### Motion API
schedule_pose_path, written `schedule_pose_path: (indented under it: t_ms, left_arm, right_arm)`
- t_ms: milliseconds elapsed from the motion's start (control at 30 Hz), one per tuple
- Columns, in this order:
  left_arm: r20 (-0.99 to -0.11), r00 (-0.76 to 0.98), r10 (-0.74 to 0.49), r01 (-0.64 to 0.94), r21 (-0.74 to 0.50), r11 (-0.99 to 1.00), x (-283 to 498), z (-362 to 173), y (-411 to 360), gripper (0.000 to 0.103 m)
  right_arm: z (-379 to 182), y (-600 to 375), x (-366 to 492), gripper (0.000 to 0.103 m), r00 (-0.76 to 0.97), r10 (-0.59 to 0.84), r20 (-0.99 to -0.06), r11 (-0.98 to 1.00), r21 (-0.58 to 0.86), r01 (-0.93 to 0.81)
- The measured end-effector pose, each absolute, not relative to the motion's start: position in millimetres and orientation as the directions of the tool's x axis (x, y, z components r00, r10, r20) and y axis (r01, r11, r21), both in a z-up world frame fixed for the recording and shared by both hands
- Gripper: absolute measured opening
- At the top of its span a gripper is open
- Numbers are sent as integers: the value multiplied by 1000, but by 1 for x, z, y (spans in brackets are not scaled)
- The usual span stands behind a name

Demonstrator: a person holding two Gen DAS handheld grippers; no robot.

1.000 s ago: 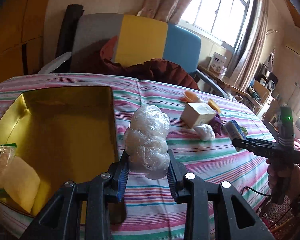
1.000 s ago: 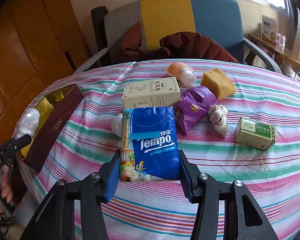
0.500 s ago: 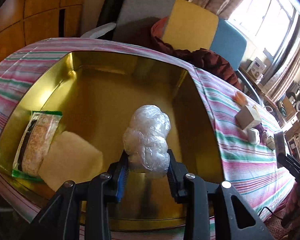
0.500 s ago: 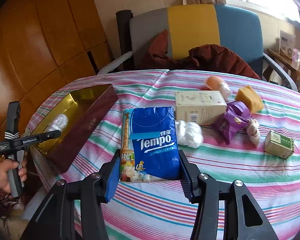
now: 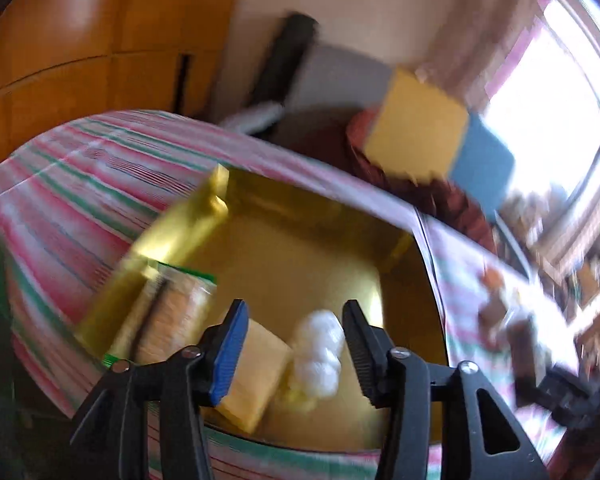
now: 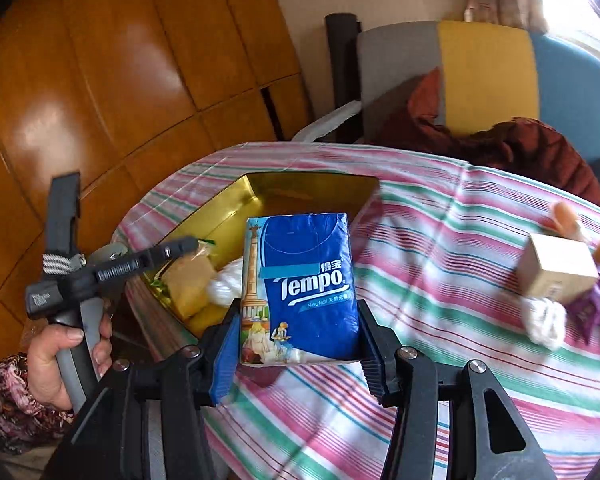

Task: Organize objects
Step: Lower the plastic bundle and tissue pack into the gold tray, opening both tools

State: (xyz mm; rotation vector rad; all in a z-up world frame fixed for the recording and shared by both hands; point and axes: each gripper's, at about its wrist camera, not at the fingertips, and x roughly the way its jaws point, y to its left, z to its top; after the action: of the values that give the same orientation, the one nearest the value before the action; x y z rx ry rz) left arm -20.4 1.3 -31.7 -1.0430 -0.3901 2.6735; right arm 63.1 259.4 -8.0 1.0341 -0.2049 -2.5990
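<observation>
Left gripper (image 5: 294,350) is opening, releasing the white plastic-wrapped bundle (image 5: 318,354) into the gold-lined box (image 5: 300,248); right gripper (image 6: 298,354) is clamping the blue Tempo tissue pack (image 6: 300,284), other items awaiting sorting.

Both wrist views angled down, close over striped table (image 6: 440,240) — sharing gold box (image 5: 300,248).

Glossy gold-lined box (image 5: 324,240), striped cloth tablecloth (image 6: 440,240), shiny plastic-wrapped tissue pack (image 6: 304,280).
</observation>
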Motion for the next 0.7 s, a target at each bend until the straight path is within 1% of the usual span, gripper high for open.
schedule_pose_path:
  t_ms: [100,167,267,433,700]
  left_arm:
    - [-580,-770,265,-43,-368,-929,-17,-25,-21,62]
    - [-571,-785,239,-5,-381,-925,-17,-22,-31,62]
    - [-582,-782,223,27,-389,-921,-24,-23,-39,62]
    - [-594,-769,234,30,-399,-916,-28,-27,-40,62]
    - [-605,-755,253,5,-391,-920,-27,-28,-32,62]
  right_arm:
    - [-13,231,48,53,-645,-363,-673,-931,237,276]
    - [-17,216,39,53,-627,-355,-693,-933,223,282]
    - [-21,197,28,53,-600,-351,-719,-933,210,294]
    - [-31,176,15,53,-562,-312,-766,-941,170,291]
    - [-47,172,3,54,-539,-221,-813,-968,117,222]
